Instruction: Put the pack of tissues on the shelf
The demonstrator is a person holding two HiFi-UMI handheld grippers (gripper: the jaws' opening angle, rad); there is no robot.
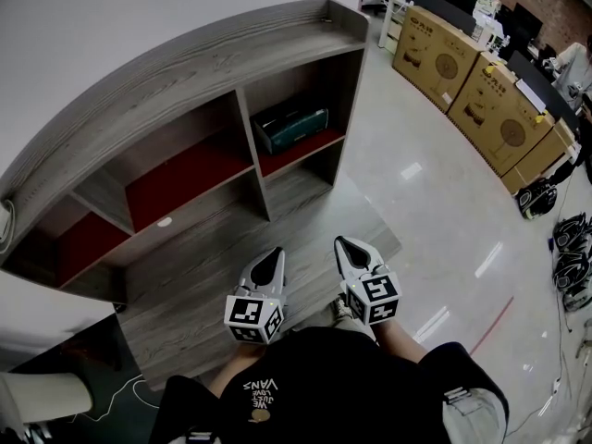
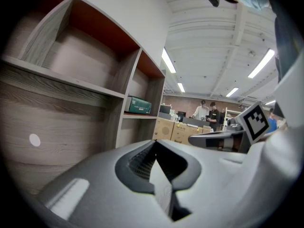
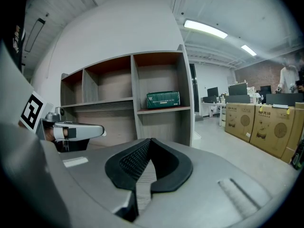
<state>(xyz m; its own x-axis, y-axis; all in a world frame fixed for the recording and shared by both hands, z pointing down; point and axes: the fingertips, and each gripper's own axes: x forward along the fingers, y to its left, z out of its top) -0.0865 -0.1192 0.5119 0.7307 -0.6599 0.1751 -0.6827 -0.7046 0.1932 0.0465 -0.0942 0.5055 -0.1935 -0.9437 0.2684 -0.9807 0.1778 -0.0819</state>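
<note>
Here, nearest the camera, the left claw (image 1: 274, 253) and the right claw (image 1: 341, 242) are held side by side, a little apart, in front of the person's dark shirt (image 1: 314, 377). Both point toward the shelf unit (image 1: 185, 72). In its own view the left claw (image 2: 154, 142) has its jaws pressed together with nothing between them. The right claw (image 3: 149, 141) is likewise fully closed and empty. The tips of both sit over the low wood-grain base (image 1: 231, 266) of the shelf unit; whether they touch it cannot be told.

Beyond them rise the compartments with red-lined boards. The pack of tissues (image 1: 291, 123), a dark green box, lies on the board of the rightmost compartment, well apart from both claws; it also shows in the left gripper view (image 2: 139, 105) and the right gripper view (image 3: 163, 99).

Farther off, a row of cardboard boxes (image 1: 462, 72) stands on the glossy floor (image 1: 425, 202), and two people (image 2: 207, 112) stand at the back of the room.
</note>
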